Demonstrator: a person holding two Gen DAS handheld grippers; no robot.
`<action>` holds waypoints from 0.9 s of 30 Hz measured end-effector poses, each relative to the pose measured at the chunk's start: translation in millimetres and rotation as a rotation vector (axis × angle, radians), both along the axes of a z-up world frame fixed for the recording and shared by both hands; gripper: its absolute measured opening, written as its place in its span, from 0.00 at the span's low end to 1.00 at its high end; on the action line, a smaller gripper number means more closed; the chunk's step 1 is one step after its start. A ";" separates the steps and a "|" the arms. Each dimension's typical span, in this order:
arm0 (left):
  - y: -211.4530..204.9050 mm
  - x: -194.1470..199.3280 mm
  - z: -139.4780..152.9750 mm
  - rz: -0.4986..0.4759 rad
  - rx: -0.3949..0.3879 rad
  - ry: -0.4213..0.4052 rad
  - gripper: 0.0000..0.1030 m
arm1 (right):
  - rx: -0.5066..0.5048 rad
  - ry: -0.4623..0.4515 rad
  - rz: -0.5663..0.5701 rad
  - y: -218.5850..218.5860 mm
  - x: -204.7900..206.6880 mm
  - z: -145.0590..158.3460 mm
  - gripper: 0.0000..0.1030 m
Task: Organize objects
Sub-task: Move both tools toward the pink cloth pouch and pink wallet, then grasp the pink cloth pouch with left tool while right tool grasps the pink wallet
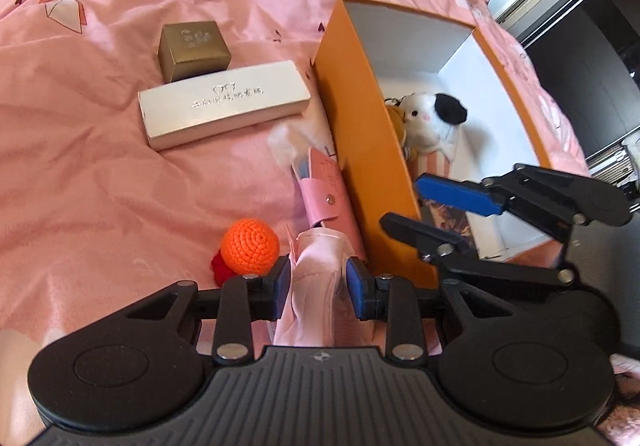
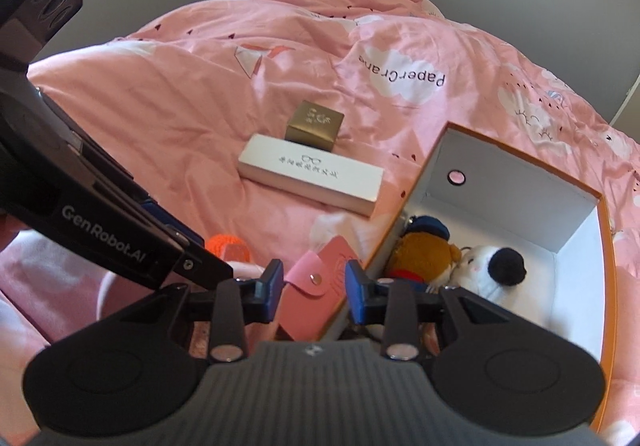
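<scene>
the left gripper (image 1: pixel 318 282) is clamped on a pale pink cloth pouch (image 1: pixel 316 274) just left of the orange box (image 1: pixel 360 150). the right gripper (image 2: pixel 314 288) stands narrow around the pink card wallet (image 2: pixel 316 286) and the box's near wall; contact unclear. 2 plush toys (image 2: pixel 452 266) lie inside.

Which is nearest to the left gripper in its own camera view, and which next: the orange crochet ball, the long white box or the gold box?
From the left gripper:
1. Orange crochet ball, just beyond its left finger.
2. Long white box, farther up the bedcover, left of the orange storage box.
3. Gold box, right behind the white one.
</scene>
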State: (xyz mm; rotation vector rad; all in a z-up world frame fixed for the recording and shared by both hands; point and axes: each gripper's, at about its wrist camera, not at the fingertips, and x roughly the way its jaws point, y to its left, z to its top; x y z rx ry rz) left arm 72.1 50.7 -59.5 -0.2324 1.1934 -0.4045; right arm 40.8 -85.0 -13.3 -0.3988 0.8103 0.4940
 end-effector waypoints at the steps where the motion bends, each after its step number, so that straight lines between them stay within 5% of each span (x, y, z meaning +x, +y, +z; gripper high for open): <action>1: -3.1 -0.4 -1.3 -0.008 0.020 -0.007 0.34 | 0.008 0.005 -0.010 -2.7 1.1 0.4 0.35; 11: -24.1 -9.7 -3.4 -0.078 0.136 -0.049 0.27 | 0.019 0.005 -0.022 -4.9 4.6 1.5 0.35; 19: -25.9 -29.0 38.5 0.037 0.220 -0.262 0.21 | 0.013 -0.020 -0.013 -1.9 7.2 8.5 0.33; 27: 0.2 -18.0 66.2 0.286 0.274 -0.469 0.21 | -0.012 0.018 0.080 21.6 19.6 15.4 0.33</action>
